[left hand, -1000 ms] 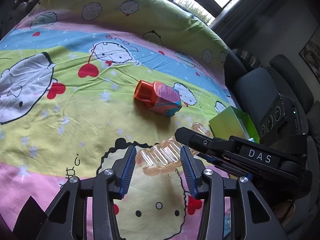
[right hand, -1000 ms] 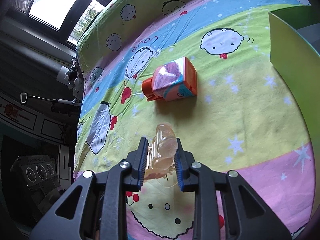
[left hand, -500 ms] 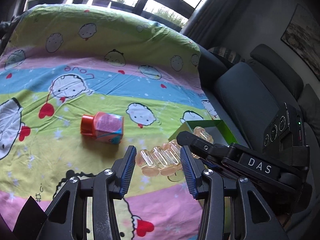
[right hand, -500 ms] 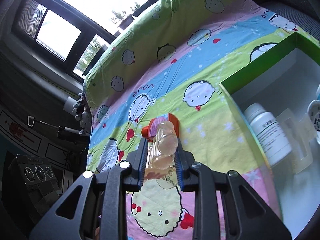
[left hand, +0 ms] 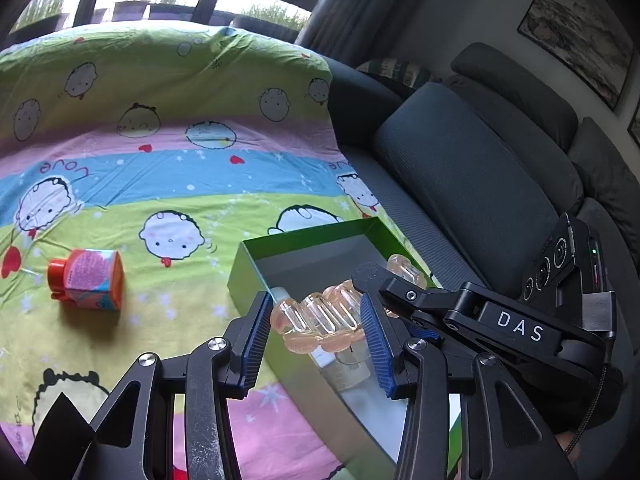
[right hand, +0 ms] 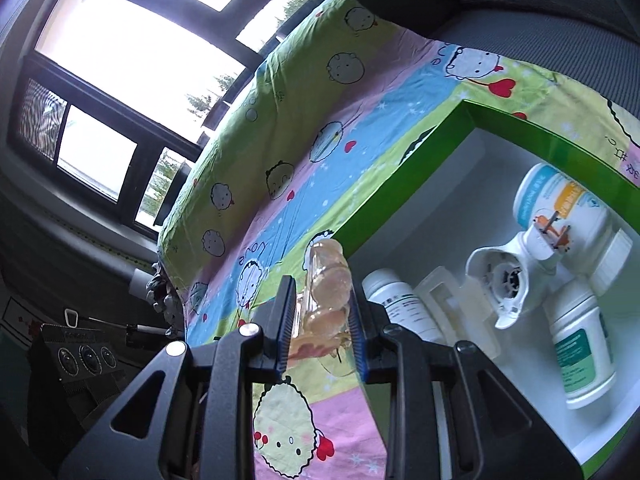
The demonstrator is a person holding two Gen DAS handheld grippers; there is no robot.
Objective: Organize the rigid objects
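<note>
1. Box [left hand: 256,264] sits on the sheet [left hand: 160,168], sofa [left hand: 460,168] to its right.
2. Bottles [right hand: 580,360] lie in the box.
3. Carton [left hand: 90,280] lies left of the box, apart.

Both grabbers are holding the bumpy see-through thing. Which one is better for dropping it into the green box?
Probably the right gripper: its view looks straight into the green box, with bottles beside it. The left gripper also holds the clear piece over the box's edge.

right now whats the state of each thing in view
clear ribbed peach plastic piece: held off the bed by both grippers
left gripper: shut on it
right gripper: shut on it
green open-top box: holding bottles
orange-capped colourful bottle: lying on its side on the sheet
</note>
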